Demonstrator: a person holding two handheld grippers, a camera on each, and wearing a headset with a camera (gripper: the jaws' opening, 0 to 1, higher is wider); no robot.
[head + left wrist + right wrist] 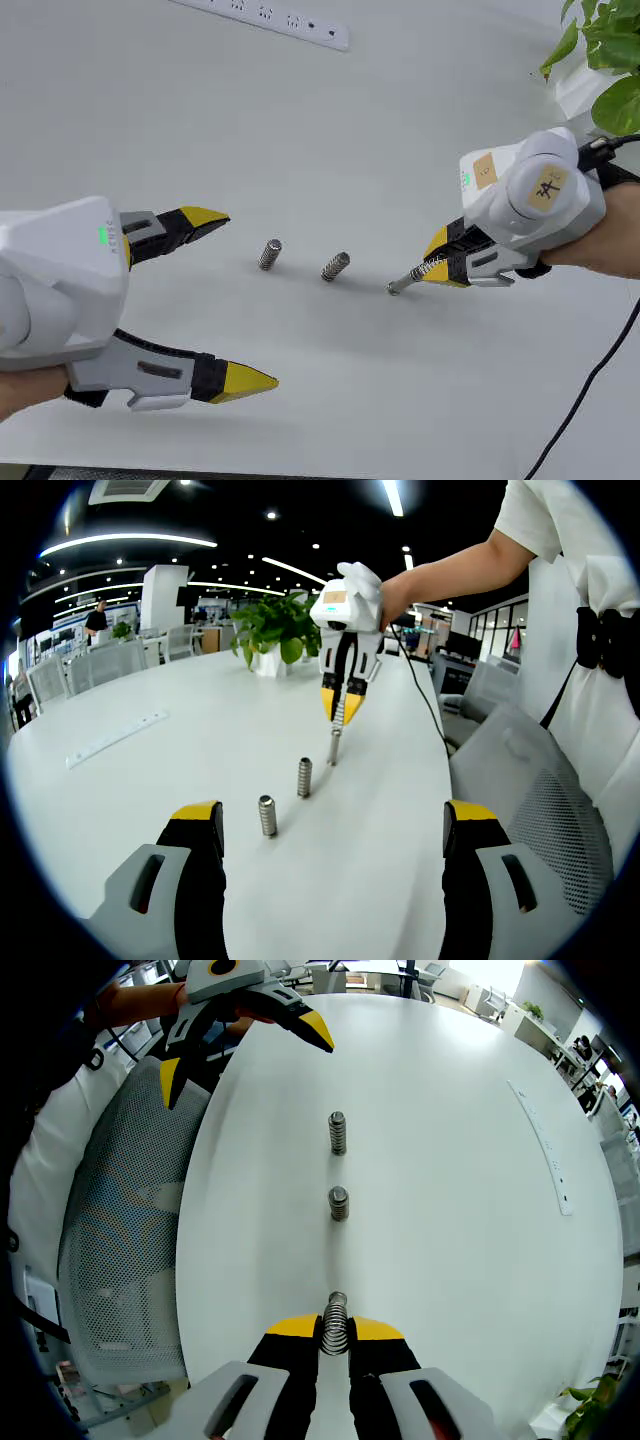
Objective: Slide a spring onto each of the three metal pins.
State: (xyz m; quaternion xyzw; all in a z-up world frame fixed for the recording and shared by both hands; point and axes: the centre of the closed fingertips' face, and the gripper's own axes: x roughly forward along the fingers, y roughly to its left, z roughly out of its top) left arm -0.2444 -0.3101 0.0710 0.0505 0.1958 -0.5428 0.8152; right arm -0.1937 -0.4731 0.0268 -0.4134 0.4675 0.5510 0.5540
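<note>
Three metal pins stand in a row across the middle of the white table, well apart from the power strip along its far edge and the plant at its far right corner. The first pin and the second pin each carry a spring that covers nearly the whole shaft. The right gripper has its jaws clamped on the last spring, which sits over the top of the third pin. In the left gripper view the lower shaft of this pin is bare, so the spring is judged to be part-way down and not yet seated. The left gripper hovers toward the left side of the surface, jaws wide apart and holding nothing, well apart from the row. Hazards from this position are as follows. The third pin appears to stand free on the surface, so any sideways load from the clamped spring can tip it or skid it toward the second pin, which stands near. Squeezing across the coils can pinch them against the shaft and stall the slide, and forcing it then can buckle the spring. Opening the jaws before the spring bottoms out can leave it hung part-way. The cable by the near right edge can drag on the right hand and pull the push off the pin's axis.
</note>
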